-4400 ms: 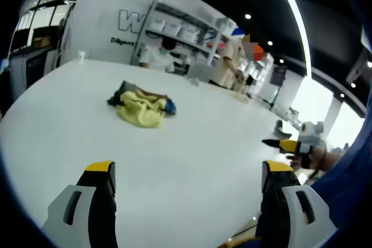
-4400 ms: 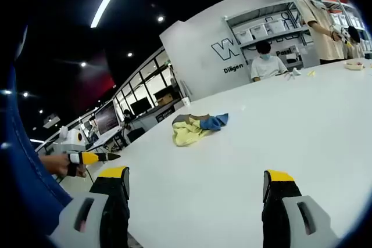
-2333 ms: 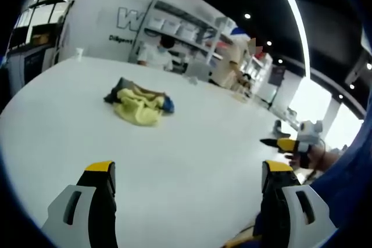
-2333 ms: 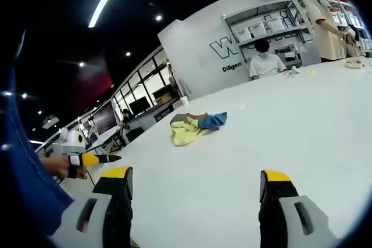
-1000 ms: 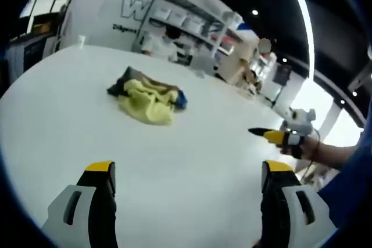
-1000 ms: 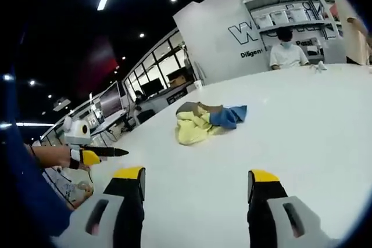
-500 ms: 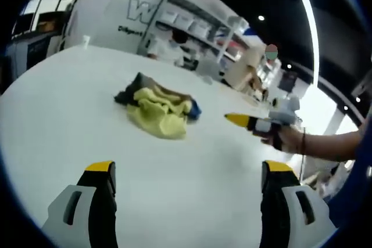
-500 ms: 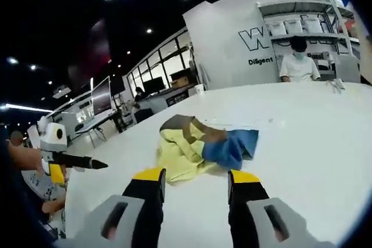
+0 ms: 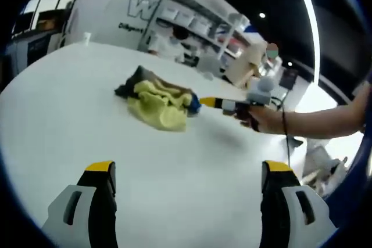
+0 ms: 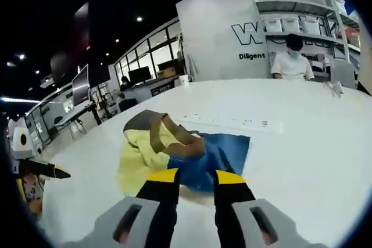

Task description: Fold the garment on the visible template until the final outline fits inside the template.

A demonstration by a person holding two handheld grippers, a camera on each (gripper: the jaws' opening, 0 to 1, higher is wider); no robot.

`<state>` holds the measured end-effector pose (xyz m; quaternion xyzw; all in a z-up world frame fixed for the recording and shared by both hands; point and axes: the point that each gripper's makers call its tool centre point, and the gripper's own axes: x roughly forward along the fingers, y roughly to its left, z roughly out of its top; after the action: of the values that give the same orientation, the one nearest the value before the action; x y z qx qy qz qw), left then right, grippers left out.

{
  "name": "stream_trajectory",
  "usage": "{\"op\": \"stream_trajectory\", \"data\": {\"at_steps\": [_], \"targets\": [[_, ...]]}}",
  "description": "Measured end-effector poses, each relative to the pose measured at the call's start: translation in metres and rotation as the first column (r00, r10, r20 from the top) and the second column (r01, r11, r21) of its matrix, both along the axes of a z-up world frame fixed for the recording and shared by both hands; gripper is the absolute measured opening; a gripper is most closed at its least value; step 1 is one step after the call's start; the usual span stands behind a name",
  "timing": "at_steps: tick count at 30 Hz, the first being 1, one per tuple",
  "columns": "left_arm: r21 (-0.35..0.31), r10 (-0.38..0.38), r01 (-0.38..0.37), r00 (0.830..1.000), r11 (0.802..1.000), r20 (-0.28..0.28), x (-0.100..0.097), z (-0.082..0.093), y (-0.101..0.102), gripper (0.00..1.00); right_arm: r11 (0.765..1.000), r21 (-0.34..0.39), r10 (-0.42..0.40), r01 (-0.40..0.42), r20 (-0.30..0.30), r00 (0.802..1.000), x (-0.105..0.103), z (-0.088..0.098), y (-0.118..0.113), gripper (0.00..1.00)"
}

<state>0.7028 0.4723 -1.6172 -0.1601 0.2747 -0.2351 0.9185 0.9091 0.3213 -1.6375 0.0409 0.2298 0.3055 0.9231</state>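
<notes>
Right tongs [image 10: 195, 179], jaws nearly together, at the crumpled garment's [image 10: 174, 152] blue edge, frame centre; left tongs [image 9: 186, 169] spread, well apart.

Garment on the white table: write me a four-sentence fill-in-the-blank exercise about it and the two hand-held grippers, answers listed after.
1. The crumpled garment lies on a table whose colour is ____.
2. Most of the garment is ____ in colour, beside blue and brown parts.
3. In the right gripper view, the right hand-held gripper has its tips at the garment's ____ part.
4. The left hand-held gripper has its jaws ____.

Answers: white; yellow; blue; open
</notes>
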Motion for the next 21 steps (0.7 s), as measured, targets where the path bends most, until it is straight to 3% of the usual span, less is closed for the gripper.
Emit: {"op": "stream_trajectory", "data": {"at_steps": [5, 10, 21], "targets": [[-0.002, 0.004, -0.004, 1.000, 1.000, -0.007, -0.005, 0.001, 0.002, 0.99, 1.000, -0.017, 0.008, -0.008, -0.015, 1.000, 0.000, -0.011, 0.008, 0.13], [0.005, 0.005, -0.005, 1.000, 1.000, -0.012, -0.008, 0.001, 0.005, 0.99, 0.999, -0.046, -0.010, 0.009, -0.023, 1.000, 0.005, -0.016, 0.012, 0.03], [0.001, 0.015, -0.015, 1.000, 1.000, -0.017, -0.012, -0.002, 0.010, 0.99, 0.998, -0.021, -0.053, 0.053, 0.008, 0.999, 0.006, 0.002, -0.013, 0.00]]}}
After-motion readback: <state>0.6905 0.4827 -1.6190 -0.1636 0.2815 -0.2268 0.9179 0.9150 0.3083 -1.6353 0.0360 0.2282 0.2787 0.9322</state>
